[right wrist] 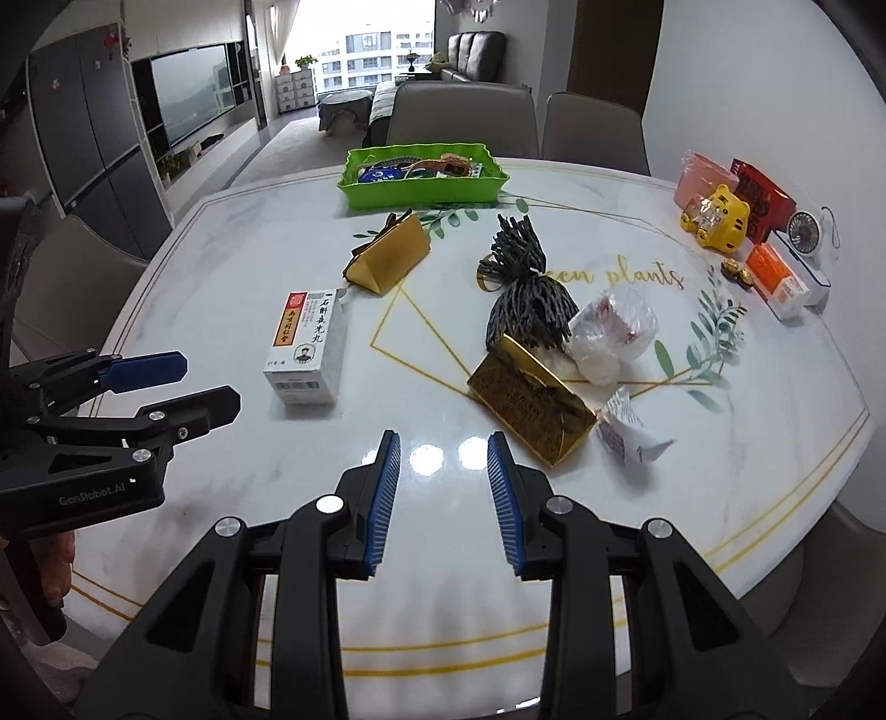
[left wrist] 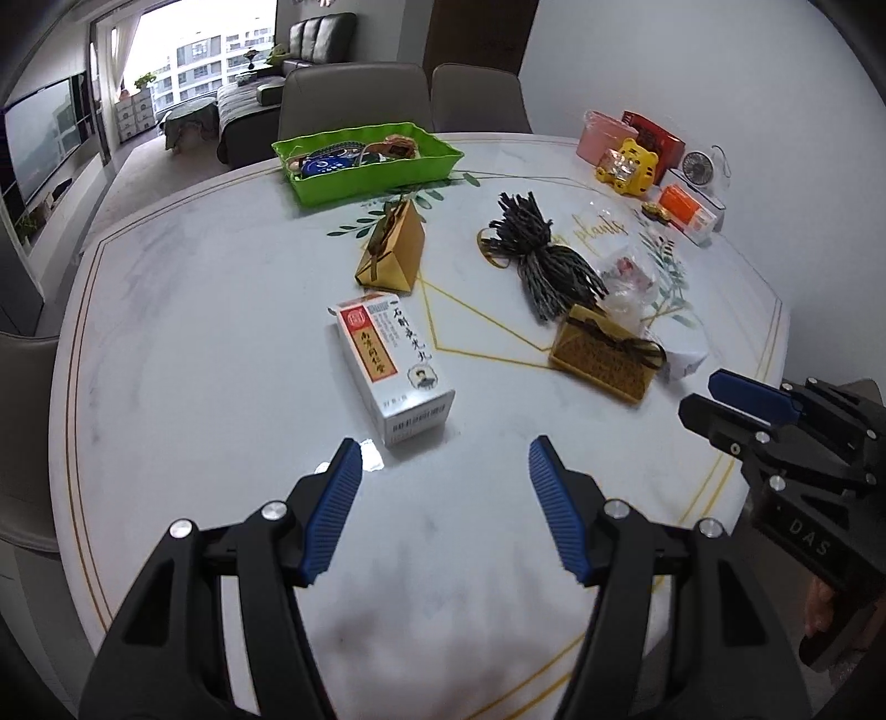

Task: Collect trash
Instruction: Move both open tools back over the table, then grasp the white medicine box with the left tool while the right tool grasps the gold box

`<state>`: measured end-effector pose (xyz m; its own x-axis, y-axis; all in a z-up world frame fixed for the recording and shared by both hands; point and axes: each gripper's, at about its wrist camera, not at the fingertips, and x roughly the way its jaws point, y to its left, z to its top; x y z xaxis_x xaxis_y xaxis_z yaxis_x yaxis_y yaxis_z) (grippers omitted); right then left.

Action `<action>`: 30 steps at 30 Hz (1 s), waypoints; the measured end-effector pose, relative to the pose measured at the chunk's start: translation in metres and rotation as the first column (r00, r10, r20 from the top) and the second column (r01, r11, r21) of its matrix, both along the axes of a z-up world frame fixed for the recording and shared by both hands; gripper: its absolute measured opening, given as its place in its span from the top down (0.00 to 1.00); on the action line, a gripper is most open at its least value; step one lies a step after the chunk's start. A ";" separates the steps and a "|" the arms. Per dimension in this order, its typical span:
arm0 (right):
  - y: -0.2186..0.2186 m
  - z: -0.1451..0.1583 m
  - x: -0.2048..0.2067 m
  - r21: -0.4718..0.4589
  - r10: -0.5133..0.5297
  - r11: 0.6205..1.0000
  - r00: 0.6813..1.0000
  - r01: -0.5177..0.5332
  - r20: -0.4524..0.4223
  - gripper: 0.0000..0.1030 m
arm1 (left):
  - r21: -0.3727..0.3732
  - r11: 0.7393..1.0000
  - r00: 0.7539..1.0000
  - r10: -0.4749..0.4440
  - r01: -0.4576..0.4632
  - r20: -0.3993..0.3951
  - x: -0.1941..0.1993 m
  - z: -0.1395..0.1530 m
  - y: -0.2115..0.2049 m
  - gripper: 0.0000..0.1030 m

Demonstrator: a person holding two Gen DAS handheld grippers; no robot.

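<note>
This is a home, an open dining and living room in an apartment. A marble-look table [right wrist: 232, 310] with gold lines and printed leaves has padded dining chairs [right wrist: 462, 116] along its far edge. Beyond them stand a dark leather sofa [right wrist: 476, 52], a wall-mounted television [right wrist: 191, 88] over a low cabinet, and a bright window [right wrist: 365, 50] showing high-rise blocks. A small desk fan [right wrist: 805, 230] and a yellow tiger figure [right wrist: 720, 221] sit near the table's far right corner.
</note>
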<state>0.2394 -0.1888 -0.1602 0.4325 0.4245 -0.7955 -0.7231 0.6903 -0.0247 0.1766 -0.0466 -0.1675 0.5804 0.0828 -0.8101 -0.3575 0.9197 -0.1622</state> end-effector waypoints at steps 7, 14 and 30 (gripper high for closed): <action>0.014 -0.013 0.049 -0.058 0.094 0.994 0.995 -0.095 -0.020 0.69 | -0.011 0.996 0.995 0.090 -0.091 -0.049 0.036 -0.019 0.003 0.39; 0.022 -0.044 0.085 -0.113 0.237 0.963 0.969 -0.244 -0.067 0.69 | 0.009 0.980 0.975 0.198 -0.198 -0.098 0.052 -0.039 0.005 0.39; 0.036 -0.064 0.115 -0.108 0.408 0.906 0.912 -0.410 -0.037 0.66 | 0.039 0.937 0.922 0.349 -0.347 -0.168 0.065 -0.081 0.025 0.39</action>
<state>0.3547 -0.1525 -0.2239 0.2292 0.4706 -0.8521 -0.9422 0.3270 -0.0729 0.2421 -0.0221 -0.2490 0.3676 0.2614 -0.8925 -0.6769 0.7332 -0.0640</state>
